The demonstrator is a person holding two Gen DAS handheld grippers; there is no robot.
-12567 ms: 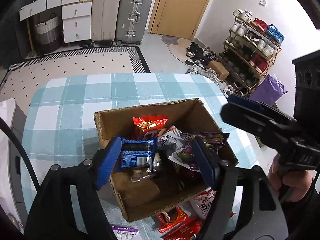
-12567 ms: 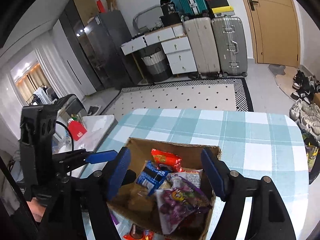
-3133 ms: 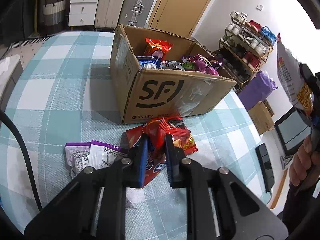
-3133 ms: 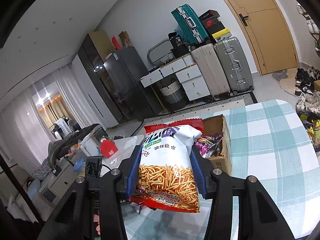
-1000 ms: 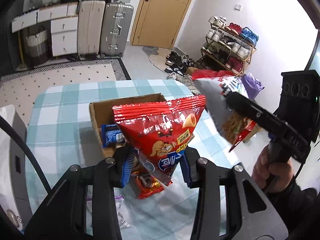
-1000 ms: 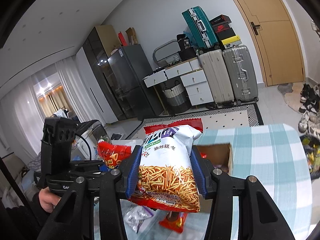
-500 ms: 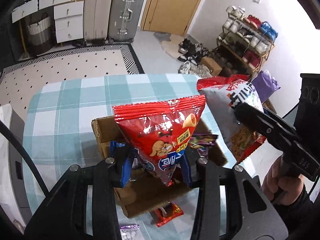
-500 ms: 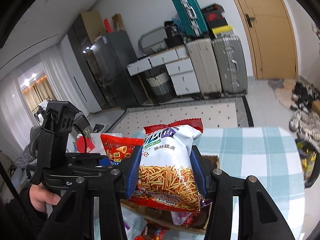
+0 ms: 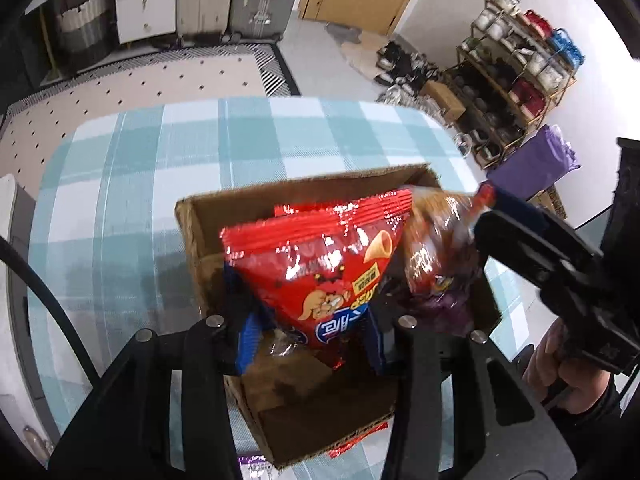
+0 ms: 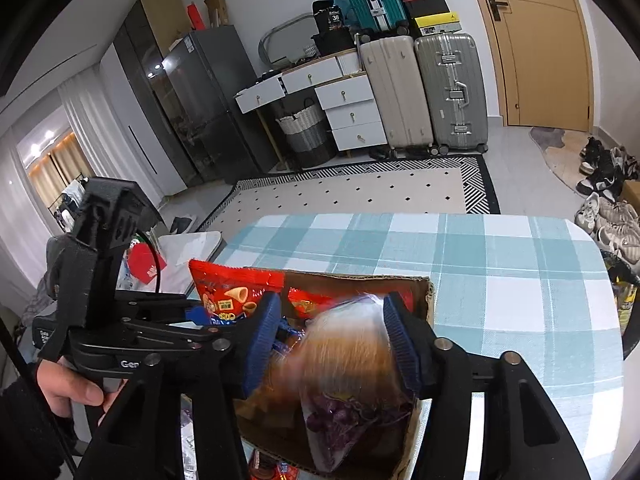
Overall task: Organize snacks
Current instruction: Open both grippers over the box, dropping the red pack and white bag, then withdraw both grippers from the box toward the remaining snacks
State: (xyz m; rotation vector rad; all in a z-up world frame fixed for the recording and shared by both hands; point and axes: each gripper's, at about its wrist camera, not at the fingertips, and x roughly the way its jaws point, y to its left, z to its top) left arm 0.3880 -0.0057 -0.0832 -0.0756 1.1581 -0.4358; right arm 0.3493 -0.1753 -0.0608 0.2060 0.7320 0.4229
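Observation:
An open cardboard box (image 9: 188, 216) stands on the checked table with several snack packets inside. My left gripper (image 9: 310, 338) hangs over the box and holds a red snack bag (image 9: 320, 268) by its lower end. Its jaws are opening slightly, but the blue pads still touch the bag. My right gripper (image 10: 332, 320) is above the box's right half and its jaws are opening. The white and orange stick-snack bag (image 10: 344, 352) is blurred between the pads, free of them, dropping onto a purple packet (image 10: 352, 412). From the left wrist view the same bag (image 9: 436, 232) sits just below the right gripper (image 9: 496, 212).
The teal checked tablecloth (image 9: 120, 184) spreads behind and beside the box. Loose packets lie at the box's near side, a red one (image 9: 360, 438) and a purple one (image 9: 250, 460). Hands (image 9: 560, 364) hold both tools. Suitcases, drawers and a shoe rack stand beyond the table.
Both grippers came down over the box. The right jaws spread apart and the stick-snack bag slipped from them, now blurred and lower. The left gripper still carries the red bag.

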